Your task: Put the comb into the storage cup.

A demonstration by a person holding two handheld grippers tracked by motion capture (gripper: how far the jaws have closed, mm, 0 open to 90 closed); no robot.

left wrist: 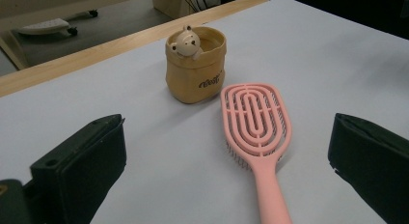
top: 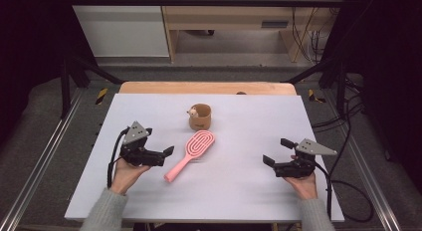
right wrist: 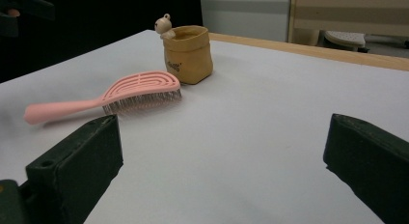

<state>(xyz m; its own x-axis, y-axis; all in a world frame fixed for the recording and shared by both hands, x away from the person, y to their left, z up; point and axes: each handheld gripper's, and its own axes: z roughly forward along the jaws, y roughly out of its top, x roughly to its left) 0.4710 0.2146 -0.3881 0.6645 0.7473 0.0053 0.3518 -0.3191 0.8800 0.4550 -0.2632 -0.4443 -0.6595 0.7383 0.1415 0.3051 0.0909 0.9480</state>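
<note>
Bare table point(top: 239, 191) around pink brush point(top: 190, 148)

This looks like a lab or research workroom set up for recording. A white table top point(top: 239, 191) on a wooden board point(top: 206, 87) sits inside a frame of dark metal struts point(top: 67, 76), with aluminium rails point(top: 35, 161) running along the floor at 9 and 3 o'clock. Bundles of loose black cables point(top: 348, 121) trail over the grey carpet at 3 o'clock and hang by the wall at 1 o'clock. At 12 o'clock stand plain light-wood furniture point(top: 234, 17) and a white cabinet point(top: 122, 27). The sides fall away into darkness.
</note>
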